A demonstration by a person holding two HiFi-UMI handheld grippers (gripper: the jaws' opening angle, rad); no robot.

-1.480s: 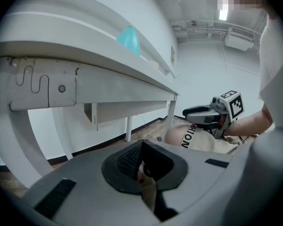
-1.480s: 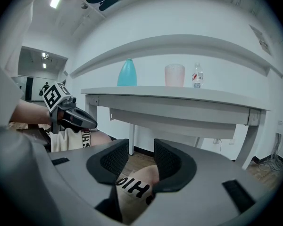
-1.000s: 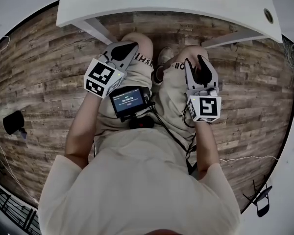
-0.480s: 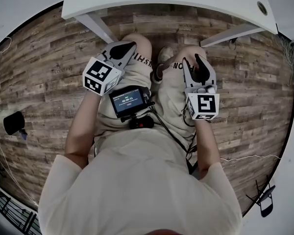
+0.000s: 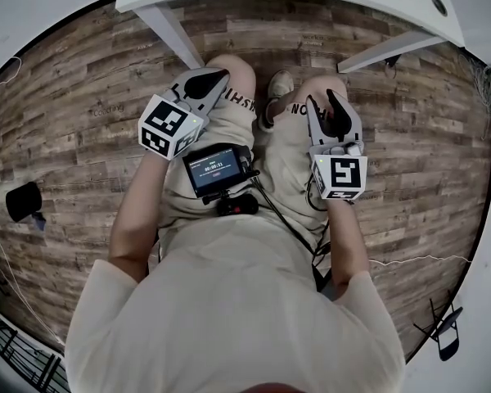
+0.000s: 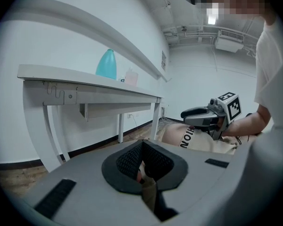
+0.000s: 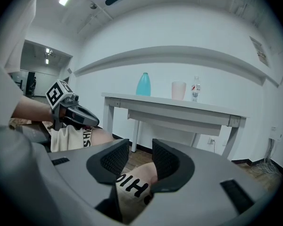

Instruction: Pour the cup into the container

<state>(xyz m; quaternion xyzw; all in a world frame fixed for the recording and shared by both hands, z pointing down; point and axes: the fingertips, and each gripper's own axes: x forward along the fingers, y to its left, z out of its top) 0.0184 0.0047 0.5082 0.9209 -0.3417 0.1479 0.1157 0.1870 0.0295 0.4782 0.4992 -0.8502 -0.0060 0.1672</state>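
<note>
left tongs (image 6: 142,149) closed, right tongs (image 7: 140,147) barely parted (both empty) — reaching the bench (image 7: 179,108) so, they'd topple its cup (image 7: 178,90).

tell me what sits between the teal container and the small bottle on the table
The pale cup stands between the teal container and the small bottle, on the white table; the right gripper view shows it.

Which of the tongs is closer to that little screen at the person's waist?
Left. In the head view, the left tongs sit just up and left of the screen; the right tongs are clearly farther off to its right.
</note>
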